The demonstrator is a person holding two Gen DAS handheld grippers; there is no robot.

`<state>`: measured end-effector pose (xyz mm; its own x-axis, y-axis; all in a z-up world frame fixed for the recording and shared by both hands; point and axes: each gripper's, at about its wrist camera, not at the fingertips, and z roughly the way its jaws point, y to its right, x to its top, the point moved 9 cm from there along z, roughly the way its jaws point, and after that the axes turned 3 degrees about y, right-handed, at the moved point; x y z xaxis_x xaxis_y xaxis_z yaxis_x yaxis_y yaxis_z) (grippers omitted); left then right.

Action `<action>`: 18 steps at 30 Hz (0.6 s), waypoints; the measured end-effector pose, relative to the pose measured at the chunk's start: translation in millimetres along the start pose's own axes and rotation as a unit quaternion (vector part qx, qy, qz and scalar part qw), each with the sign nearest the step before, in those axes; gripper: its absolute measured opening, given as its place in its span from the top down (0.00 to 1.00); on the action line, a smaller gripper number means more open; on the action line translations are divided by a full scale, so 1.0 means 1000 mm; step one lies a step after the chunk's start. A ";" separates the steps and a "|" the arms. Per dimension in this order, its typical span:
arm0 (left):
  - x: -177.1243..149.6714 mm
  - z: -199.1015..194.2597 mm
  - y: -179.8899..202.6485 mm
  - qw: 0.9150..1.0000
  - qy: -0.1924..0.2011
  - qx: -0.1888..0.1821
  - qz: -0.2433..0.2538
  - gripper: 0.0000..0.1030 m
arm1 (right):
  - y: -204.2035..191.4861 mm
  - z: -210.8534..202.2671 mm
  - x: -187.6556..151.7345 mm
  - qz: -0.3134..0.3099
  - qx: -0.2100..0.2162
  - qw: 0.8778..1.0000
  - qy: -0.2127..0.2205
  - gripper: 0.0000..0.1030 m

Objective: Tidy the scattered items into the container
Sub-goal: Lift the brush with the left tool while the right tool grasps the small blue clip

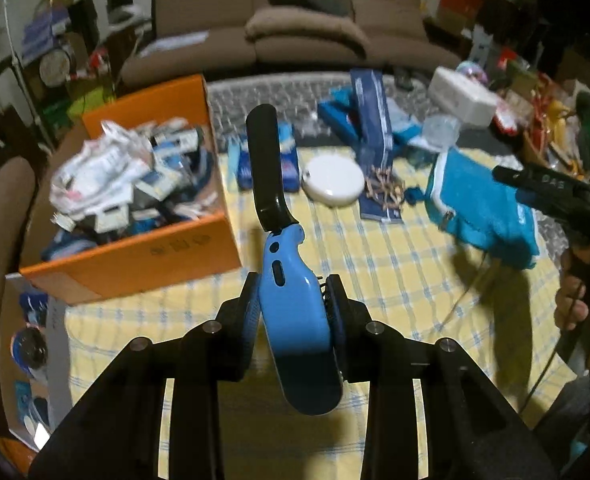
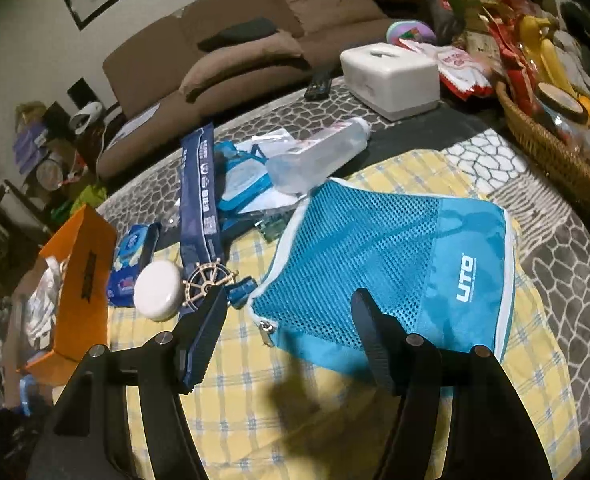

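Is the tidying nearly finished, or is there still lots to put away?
Partway. The orange box already holds a heap of papers and packets. The left claw grips a blue and black gadget, not yet in the box. The right claw is open above the blue mesh bag. Left on the cloth: a white round case, a lanyard and a clear bottle.

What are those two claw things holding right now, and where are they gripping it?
The left gripper clamps a blue and black gadget around its blue body. The right gripper is open, holding nothing, above the turquoise mesh pouch.
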<state>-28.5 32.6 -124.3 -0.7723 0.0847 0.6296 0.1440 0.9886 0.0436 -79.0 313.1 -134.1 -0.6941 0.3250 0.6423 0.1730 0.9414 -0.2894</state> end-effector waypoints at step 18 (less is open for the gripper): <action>0.035 -0.036 -0.057 0.989 0.116 0.044 -0.075 0.71 | -0.017 0.008 -0.010 0.014 0.059 0.996 -0.061 0.36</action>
<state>-41.6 -25.3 -76.7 -0.6173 -0.0851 0.7821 -0.0236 0.9957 0.0898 -80.3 293.1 -141.0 -0.7712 0.3311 0.5437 0.1159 0.9129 -0.3915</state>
